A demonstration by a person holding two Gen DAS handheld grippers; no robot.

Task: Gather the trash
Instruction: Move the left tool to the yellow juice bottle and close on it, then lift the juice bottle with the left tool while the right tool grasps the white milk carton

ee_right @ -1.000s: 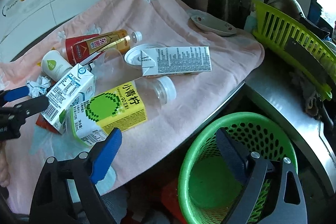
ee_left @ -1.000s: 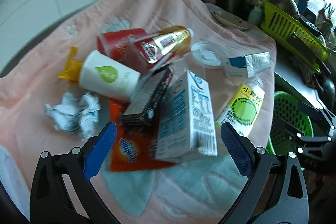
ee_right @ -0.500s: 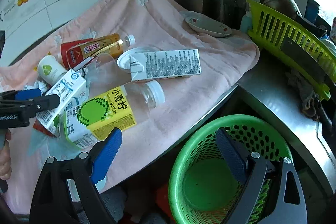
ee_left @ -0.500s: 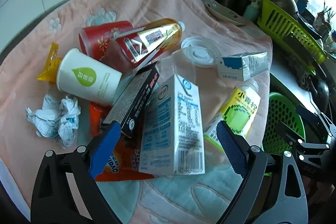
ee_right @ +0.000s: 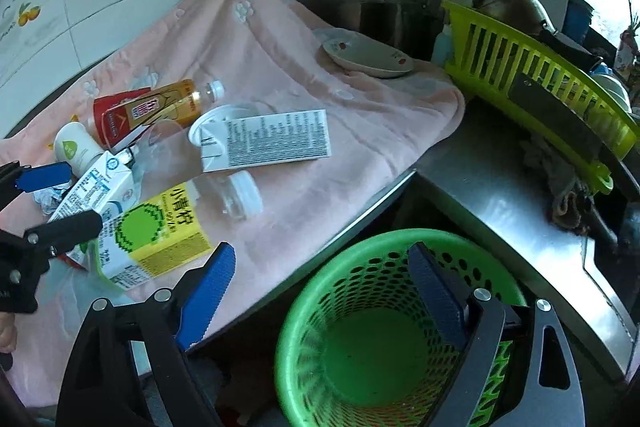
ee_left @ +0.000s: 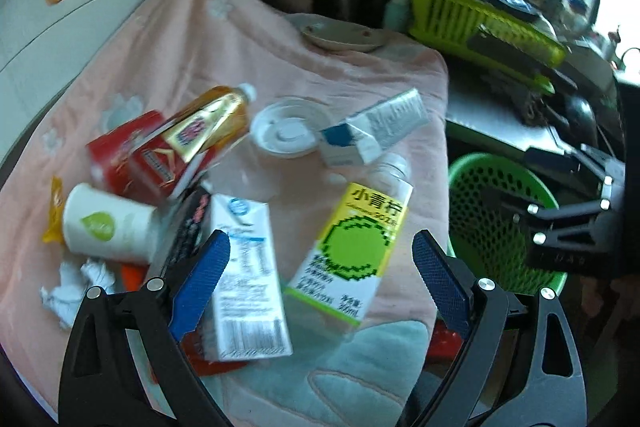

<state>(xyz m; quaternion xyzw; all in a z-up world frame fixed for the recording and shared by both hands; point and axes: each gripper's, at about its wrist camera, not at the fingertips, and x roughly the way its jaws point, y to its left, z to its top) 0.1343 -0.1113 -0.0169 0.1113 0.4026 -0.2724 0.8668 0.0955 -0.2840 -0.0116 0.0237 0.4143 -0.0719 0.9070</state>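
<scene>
The left gripper [ee_left: 320,283] hangs over the pink towel [ee_left: 248,39] with its jaws spread wide and nothing clamped. They have just narrowed a little. Between the blue pads lie two pieces of trash, neither one touched: a white-and-blue milk carton [ee_left: 244,275] close by the left pad, and a clear bottle with a yellow-and-green label [ee_left: 352,247] nearer the right pad. Just left of the gripper sit a crumpled white paper [ee_left: 76,283] and a white paper cup [ee_left: 108,227] on its side. Beyond the carton a gold-and-red drink bottle [ee_left: 192,143] rests on a red carton [ee_left: 120,143]. Further ahead a round white lid [ee_left: 284,133] touches a second, white-and-blue carton [ee_left: 376,131]. At the towel's far edge stands a small plate [ee_left: 344,35].

The right gripper [ee_right: 320,291] is also open and empty, and its jaws have just been closing somewhat. Its right pad hangs over the green basket [ee_right: 304,311], which stands below the counter edge; its left pad is over the towel's near edge. Just ahead and to its left lies the yellow-labelled bottle, with the left gripper over it. Farther ahead lies the second carton, printed side up. To the right of it and beyond runs a steel counter [ee_right: 492,195], with a lime dish rack [ee_right: 532,67] at its far side.
</scene>
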